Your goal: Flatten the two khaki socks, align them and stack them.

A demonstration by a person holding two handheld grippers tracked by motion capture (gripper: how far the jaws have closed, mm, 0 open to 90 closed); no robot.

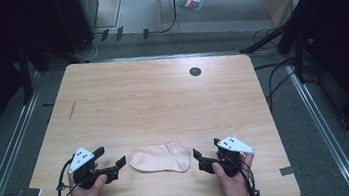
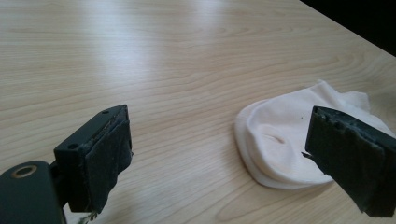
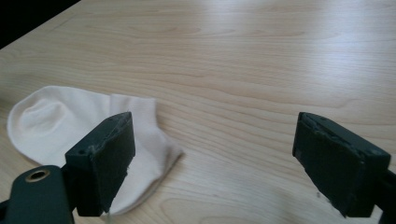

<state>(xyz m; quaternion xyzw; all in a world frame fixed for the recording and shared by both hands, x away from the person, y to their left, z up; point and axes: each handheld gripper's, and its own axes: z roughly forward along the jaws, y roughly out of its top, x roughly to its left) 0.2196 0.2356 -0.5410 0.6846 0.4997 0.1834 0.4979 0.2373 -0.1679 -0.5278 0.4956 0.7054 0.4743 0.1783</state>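
pale pink sock [image 1: 161,158] lies flat on the wooden table [image 1: 152,100] near its front edge, between the two grippers and touching neither. left gripper [image 1: 115,161] sits just left of the sock, jaws wide apart with nothing between them; in the left gripper view the sock [image 2: 289,135] is partly behind the right-hand jaw. right gripper [image 1: 199,158] sits just right of the sock, jaws also spread wide and empty, sock [image 3: 60,126] off to the left of its view.

Light wooden table [image 1: 126,94], pale sock [image 1: 162,158] lying flat
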